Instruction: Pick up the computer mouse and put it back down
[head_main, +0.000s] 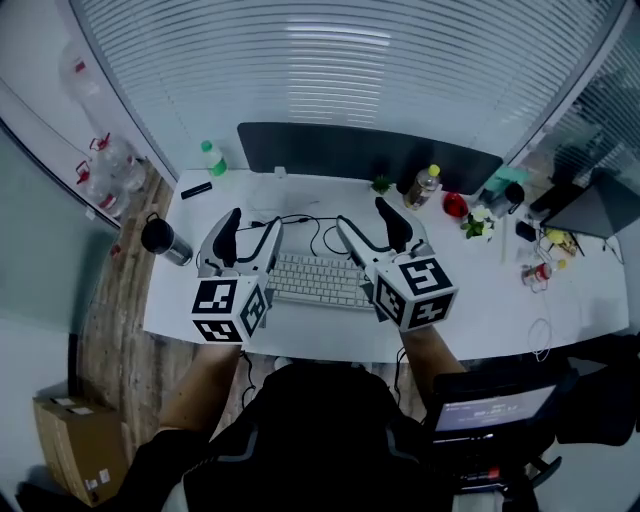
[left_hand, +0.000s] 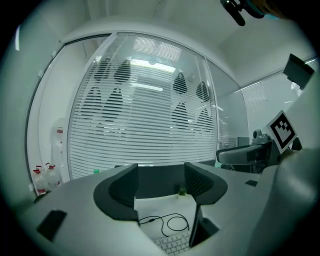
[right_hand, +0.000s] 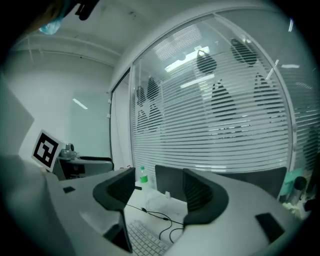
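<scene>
Over the desk, left tool and right tool gape empty; bottle capped.

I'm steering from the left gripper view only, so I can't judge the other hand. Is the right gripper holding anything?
Observer: No. The right gripper has its jaws apart with nothing between them.
Operator: Where are the two grippers?
Observer: In the head view, the left gripper and the right gripper are side by side above the white keyboard.
Operator: Anything off to the left of mine?
Observer: A dark tumbler stands on the desk near its left edge.
</scene>
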